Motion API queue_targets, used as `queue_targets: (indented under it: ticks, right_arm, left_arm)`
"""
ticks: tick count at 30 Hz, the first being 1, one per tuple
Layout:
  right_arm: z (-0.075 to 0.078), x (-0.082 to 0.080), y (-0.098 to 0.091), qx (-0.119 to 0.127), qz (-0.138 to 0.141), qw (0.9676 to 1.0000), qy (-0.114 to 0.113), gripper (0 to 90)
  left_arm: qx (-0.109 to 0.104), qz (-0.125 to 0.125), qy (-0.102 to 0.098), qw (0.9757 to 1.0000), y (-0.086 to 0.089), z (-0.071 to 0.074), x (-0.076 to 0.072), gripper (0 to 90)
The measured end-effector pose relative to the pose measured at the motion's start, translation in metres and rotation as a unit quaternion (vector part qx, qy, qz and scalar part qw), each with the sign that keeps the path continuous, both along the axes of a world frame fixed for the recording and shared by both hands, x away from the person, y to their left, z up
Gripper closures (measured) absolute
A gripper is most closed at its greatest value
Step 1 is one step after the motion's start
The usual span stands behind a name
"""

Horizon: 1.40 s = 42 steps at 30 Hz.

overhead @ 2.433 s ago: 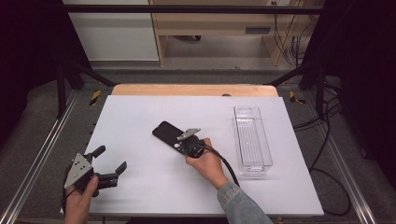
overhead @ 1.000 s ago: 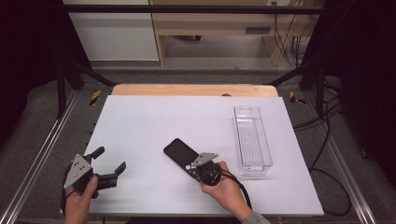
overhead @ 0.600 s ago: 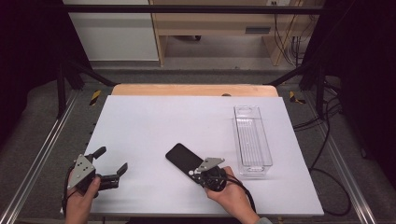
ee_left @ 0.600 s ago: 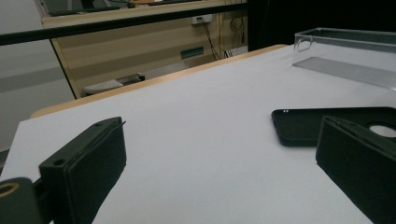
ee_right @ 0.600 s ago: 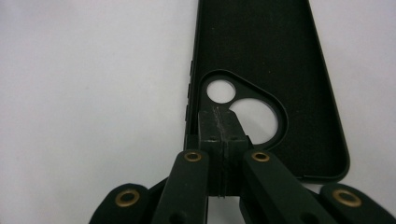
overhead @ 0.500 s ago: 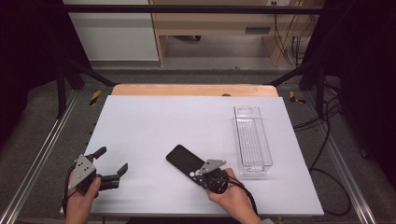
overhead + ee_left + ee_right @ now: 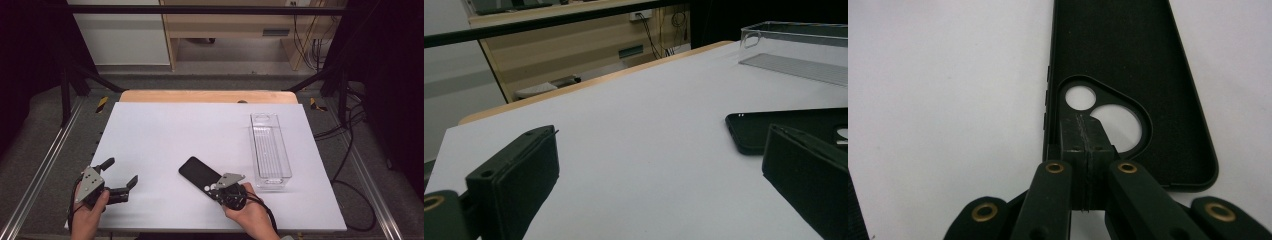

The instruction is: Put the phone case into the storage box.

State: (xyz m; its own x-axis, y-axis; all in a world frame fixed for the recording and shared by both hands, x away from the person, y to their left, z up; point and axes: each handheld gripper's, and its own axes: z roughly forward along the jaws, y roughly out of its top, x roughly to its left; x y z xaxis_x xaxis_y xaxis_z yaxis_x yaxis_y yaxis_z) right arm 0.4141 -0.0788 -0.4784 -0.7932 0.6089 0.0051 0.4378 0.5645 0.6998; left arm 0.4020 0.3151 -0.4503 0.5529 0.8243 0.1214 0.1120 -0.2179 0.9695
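A black phone case (image 7: 197, 172) lies flat and inside-up on the white table (image 7: 200, 125), near the front middle. My right gripper (image 7: 211, 187) is shut, with its tips set down on the near end of the case at the camera cut-out. In the right gripper view the phone case (image 7: 1118, 50) stretches away from my right gripper (image 7: 1083, 122), whose two jaws are pressed together with nothing seen between them. At the front left, held in a hand just above the table, my left gripper (image 7: 120, 171) is open and empty. The left gripper view looks between the jaws of my left gripper (image 7: 659, 135) towards the phone case (image 7: 789, 127).
A long clear plastic tray (image 7: 270, 150) stands lengthwise at the right side of the table, close to the right hand, and the clear tray (image 7: 794, 45) also appears in the left gripper view. Metal rails run along both table sides. A wooden strip borders the far edge.
The right gripper and the phone case under its tips have slid together towards the near edge and to the right. The left gripper has stayed where it was, open.
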Motion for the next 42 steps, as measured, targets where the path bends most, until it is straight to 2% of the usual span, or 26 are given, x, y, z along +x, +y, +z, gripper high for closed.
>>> queue_targets:
  ticks: [8,26,34,37,40,42]
  right_arm:
    - [0.000,-0.003,-0.002,-0.001,0.000,1.0000,0.004,90.0]
    - [0.003,-0.013,-0.011,-0.010,0.012,0.9998,0.012,90.0]
    - [0.002,-0.020,-0.015,-0.011,0.013,0.9998,0.007,89.3]
    - [0.004,-0.021,-0.016,-0.010,0.016,0.9998,-0.007,79.1]
    - [0.010,-0.024,-0.022,0.021,0.016,0.9993,-0.027,67.5]
    - [0.014,-0.026,-0.024,0.037,0.019,0.9983,-0.042,55.8]
  left_arm:
    - [-0.008,-0.001,-0.001,1.0000,0.002,0.001,0.001,2.0]
    - [0.003,-0.007,0.000,1.0000,-0.002,0.000,0.000,2.0]
    - [0.003,-0.009,0.001,1.0000,-0.003,0.000,0.001,1.9]
    - [0.003,-0.010,0.002,0.9999,-0.004,0.000,0.001,2.0]
    - [0.005,-0.012,0.002,0.9999,-0.004,0.000,0.001,2.0]
    - [0.005,-0.012,0.003,0.9999,-0.005,0.000,0.002,2.0]
